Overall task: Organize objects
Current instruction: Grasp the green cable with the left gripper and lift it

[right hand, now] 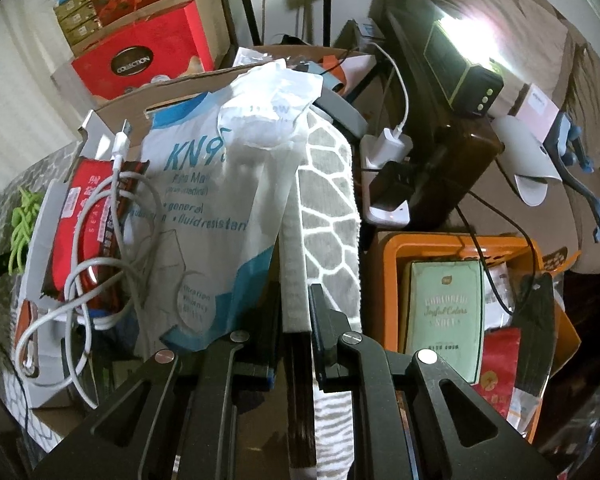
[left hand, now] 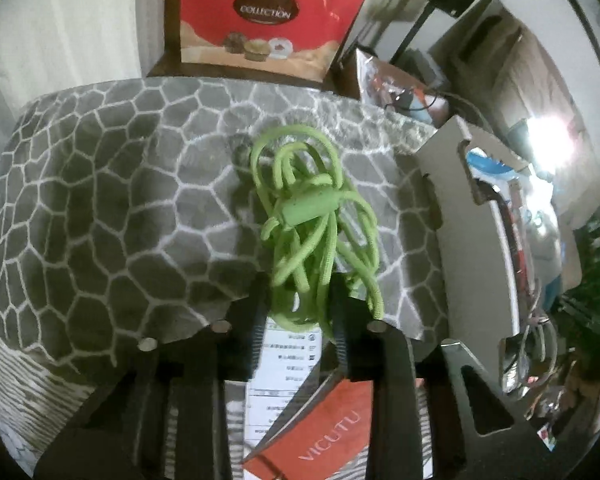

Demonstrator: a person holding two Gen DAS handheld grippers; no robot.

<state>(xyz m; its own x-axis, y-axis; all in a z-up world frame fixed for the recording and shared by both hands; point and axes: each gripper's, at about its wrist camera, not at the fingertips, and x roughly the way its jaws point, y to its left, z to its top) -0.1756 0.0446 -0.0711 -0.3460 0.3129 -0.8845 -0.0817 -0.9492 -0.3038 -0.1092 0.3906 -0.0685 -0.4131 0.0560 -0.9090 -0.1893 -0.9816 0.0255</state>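
Green cord (left hand: pixel 312 224): a tangled bundle lying on the grey patterned blanket (left hand: pixel 100 200), just left of the cardboard box (left hand: pixel 452 184); it is outside the box.
Box contents: in the right wrist view the box already holds a coiled white cable (right hand: pixel 112 264), a red packet (right hand: pixel 84 216) and a KN95 mask bag (right hand: pixel 220 216).
Progress: judged partly done; several items are boxed, the cord is not yet stowed, and other clutter sits in an orange bin (right hand: pixel 388 256) beside the box.
Left gripper (left hand: pixel 300 304): jaws narrowed around the near end of the cord; strands lie between the fingers and appear pinched, though contact at the pads is partly hidden by the loops.
Right gripper (right hand: pixel 296 308): jaws close together, clamped on the folded edge of the same patterned blanket hanging beside the box.
Remaining: judged that the cord must be lifted and carried right into the box.
Risk: loose loops could trail or catch on the box wall.
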